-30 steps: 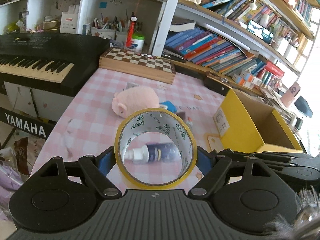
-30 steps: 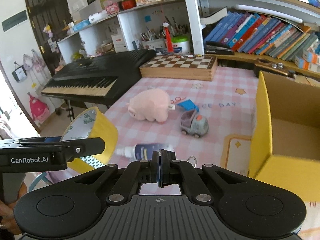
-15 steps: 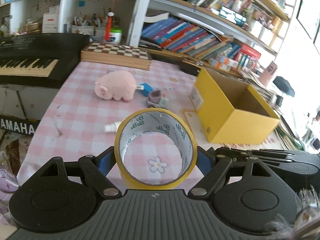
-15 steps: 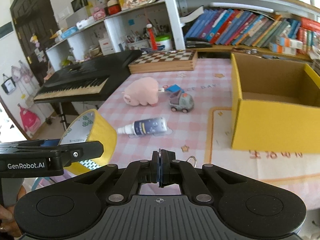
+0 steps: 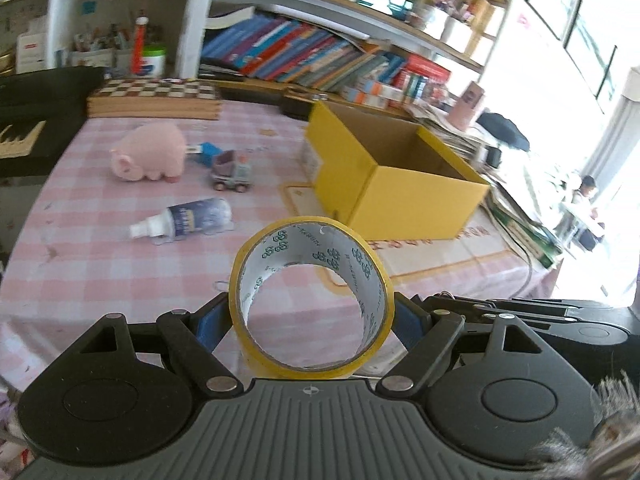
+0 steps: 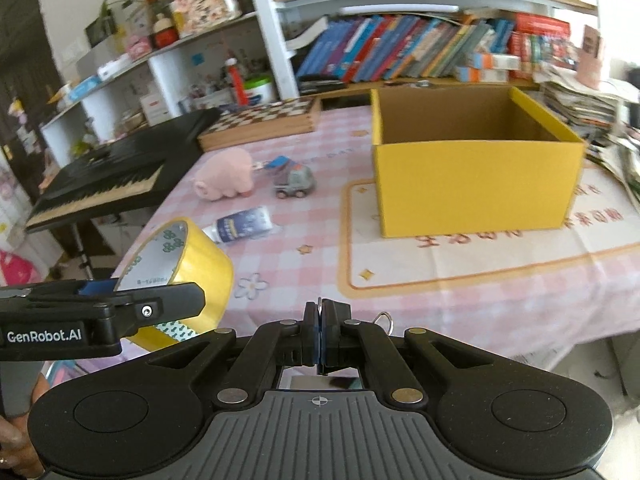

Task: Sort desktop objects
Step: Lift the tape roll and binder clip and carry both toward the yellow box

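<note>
While the tape roll is pinched in the left tongs, it should be carried level over the yellow box ahead-right; the right tongs are pressed together, empty.

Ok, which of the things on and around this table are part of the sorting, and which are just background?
Part of the job:
- tape roll, held in the left gripper
- yellow box, open
- spray bottle
- plush pig
- toy truck
- blue item behind the pig

Just lying about:
- chessboard
- keyboard
- shelved books
</note>
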Tool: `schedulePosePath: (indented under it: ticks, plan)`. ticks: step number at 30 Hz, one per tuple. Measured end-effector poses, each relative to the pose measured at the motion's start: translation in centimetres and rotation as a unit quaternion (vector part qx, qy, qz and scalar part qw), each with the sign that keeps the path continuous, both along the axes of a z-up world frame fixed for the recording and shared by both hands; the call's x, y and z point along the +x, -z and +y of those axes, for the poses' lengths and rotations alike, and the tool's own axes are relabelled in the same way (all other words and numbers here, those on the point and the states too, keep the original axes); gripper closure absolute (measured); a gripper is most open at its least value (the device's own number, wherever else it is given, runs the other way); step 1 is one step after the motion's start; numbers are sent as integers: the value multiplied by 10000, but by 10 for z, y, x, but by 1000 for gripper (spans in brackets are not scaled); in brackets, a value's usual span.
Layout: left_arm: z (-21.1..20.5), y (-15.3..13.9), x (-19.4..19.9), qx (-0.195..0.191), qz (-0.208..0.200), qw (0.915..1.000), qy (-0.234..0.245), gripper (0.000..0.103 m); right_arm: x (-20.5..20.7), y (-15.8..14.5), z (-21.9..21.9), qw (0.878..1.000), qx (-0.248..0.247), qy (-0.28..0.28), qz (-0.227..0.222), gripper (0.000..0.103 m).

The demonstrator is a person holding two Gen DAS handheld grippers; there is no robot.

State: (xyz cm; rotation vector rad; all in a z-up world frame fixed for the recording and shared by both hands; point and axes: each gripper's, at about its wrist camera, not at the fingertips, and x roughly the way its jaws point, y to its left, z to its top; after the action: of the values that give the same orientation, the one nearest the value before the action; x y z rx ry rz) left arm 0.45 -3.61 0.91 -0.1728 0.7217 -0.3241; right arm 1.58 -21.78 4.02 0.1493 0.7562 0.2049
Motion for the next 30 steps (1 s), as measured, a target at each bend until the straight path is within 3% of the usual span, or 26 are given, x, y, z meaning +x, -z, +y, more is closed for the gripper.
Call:
schedulePosePath:
  ticks: [16,30]
  plan:
    - [-53,0,12,12,41,9959,902,22,-20,3,-47,9965,19,826,105,101]
    - [-106,-3,40,138,44,9930,1168,22,3,6,-93,9958,63,895,165,101]
